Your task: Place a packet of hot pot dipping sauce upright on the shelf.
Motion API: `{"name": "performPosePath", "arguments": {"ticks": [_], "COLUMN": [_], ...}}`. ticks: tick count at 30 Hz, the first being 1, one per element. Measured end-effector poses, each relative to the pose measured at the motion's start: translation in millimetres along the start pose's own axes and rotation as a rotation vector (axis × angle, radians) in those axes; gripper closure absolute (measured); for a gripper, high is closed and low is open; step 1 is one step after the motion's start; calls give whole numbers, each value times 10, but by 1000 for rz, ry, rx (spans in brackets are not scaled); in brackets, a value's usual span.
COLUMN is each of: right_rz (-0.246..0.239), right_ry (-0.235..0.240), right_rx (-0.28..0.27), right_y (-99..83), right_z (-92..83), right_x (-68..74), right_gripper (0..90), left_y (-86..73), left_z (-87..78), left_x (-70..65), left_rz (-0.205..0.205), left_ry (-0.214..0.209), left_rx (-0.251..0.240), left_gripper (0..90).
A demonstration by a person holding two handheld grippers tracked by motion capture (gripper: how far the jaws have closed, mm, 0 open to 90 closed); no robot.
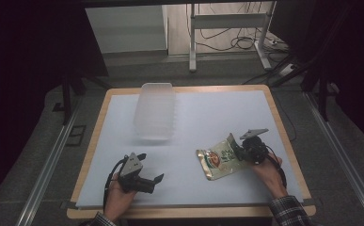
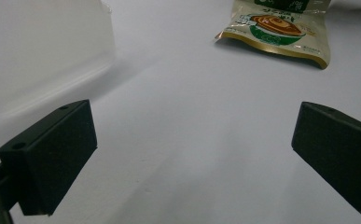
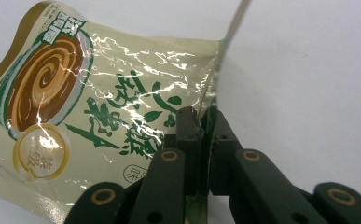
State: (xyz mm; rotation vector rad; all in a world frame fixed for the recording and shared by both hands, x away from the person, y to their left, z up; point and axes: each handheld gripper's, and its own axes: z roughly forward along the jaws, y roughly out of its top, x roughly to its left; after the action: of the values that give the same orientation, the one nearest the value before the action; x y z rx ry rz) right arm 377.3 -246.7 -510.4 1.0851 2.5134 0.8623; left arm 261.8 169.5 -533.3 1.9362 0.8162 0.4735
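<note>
On the white table mat (image 1: 193,113), the right gripper (image 1: 240,147) pinches the snack packet's (image 1: 219,160) right edge, its length running left toward the gaping, empty left gripper (image 1: 154,181), the clear tub (image 1: 155,110) far-left.

Packet (image 2: 281,28) top cut off; print (image 3: 122,126) illegible.

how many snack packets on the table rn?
1. The snack packet lies at the table's right front, its edge pinched by the right gripper. The translucent container stands empty as far as I can tell; nothing seems hidden.
</note>
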Motion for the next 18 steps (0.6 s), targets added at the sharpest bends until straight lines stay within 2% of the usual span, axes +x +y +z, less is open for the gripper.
{"name": "performPosePath", "arguments": {"ticks": [5,14,18], "right_rz": [11,-34,-17], "right_ry": [2,-20,-11], "right_rx": [-10,-49,-66], "right_y": [2,38,70], "right_z": [-9,-114,-170], "right_x": [3,56,67], "right_gripper": [886,887,890], "left_y": [0,2,2], "left_z": [-6,-13,-13], "left_x": [2,4,3], "left_rz": [0,1,2], "left_ry": [0,5,6], "left_rx": [-2,-5,-5], "left_gripper": [0,0,0]}}
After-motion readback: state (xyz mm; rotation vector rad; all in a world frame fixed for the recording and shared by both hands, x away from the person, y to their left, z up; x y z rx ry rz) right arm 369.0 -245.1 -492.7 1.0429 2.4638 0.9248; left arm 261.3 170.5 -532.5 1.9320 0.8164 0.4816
